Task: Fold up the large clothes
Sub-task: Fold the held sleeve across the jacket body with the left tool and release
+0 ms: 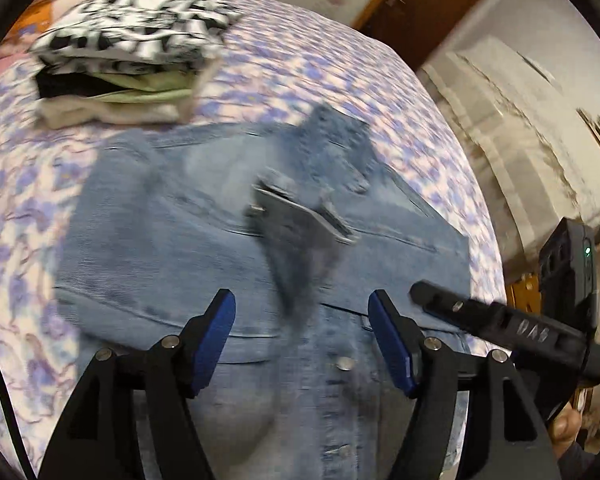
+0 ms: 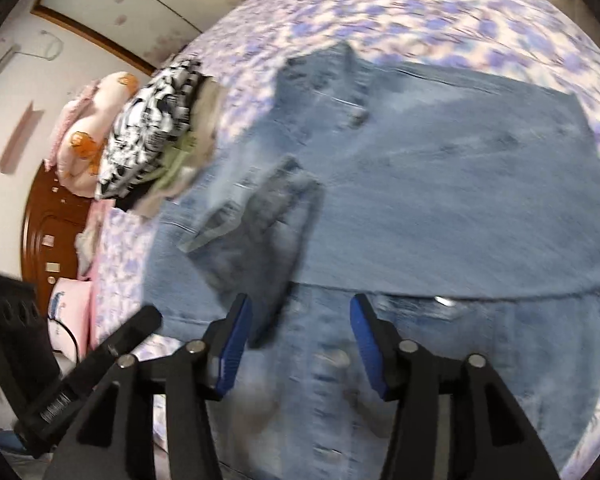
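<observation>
A blue denim jacket (image 1: 172, 240) lies spread on the bed, button front (image 1: 342, 364) towards me. Its folded sleeve with the cuff (image 1: 296, 220) is blurred and loose over the jacket's middle. My left gripper (image 1: 300, 300) is open just above the jacket; the sleeve's dark end reaches between the blue pads (image 1: 220, 336) without being pressed. In the right wrist view the same jacket (image 2: 460, 184) and blurred sleeve (image 2: 260, 208) show. My right gripper (image 2: 299, 302) is open too, with nothing gripped. Each view shows part of the other tool's black body (image 1: 500, 320) (image 2: 100, 360).
A stack of folded clothes (image 1: 128, 60) (image 2: 152, 136), topped with a black-and-white print, sits beyond the jacket on the purple floral sheet (image 1: 16, 208). Pink pillows (image 2: 92, 132) and a wooden headboard (image 2: 48, 216) lie further off. The bed edge, wall and door (image 1: 420, 0) are to the right.
</observation>
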Motion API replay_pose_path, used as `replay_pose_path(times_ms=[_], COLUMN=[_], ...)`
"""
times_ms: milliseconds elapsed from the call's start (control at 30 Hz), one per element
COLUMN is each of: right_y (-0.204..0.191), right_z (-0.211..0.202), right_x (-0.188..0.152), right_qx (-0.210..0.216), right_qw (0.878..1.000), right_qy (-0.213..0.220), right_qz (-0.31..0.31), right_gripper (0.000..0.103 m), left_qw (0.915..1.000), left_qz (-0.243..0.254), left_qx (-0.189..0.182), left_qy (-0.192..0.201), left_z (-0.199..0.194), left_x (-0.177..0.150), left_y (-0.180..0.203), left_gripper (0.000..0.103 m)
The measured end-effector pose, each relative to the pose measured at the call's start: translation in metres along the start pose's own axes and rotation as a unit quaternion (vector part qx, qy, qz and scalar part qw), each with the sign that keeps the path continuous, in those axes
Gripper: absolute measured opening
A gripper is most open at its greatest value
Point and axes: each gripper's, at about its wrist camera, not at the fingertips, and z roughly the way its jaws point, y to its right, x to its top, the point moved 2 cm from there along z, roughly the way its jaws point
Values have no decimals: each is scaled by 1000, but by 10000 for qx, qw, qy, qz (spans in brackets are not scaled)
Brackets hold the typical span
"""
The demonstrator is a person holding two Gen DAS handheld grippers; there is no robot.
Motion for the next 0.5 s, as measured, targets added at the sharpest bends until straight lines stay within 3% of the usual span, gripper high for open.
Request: replay_pose_path(times_ms=[67, 267, 500], right_y=[-22, -68, -83], right_z=[9, 37, 88], right_x=[8, 14, 27], right_qx=[-33, -322, -1561], right_qw=[9999, 9969, 9797], right_qy=[-18, -226, -654], right_qz=[-167, -683, -1069], right_gripper=[63, 63, 63], left_qw=[9998, 9970, 9917], left_qz=[-184, -647, -1118], left_qx=[72, 356, 612], left_qy=[77, 221, 145], left_z=[-7, -21, -22], left_x=[2, 5, 11], left_y=[-17, -70, -126], left_gripper=[68, 68, 68])
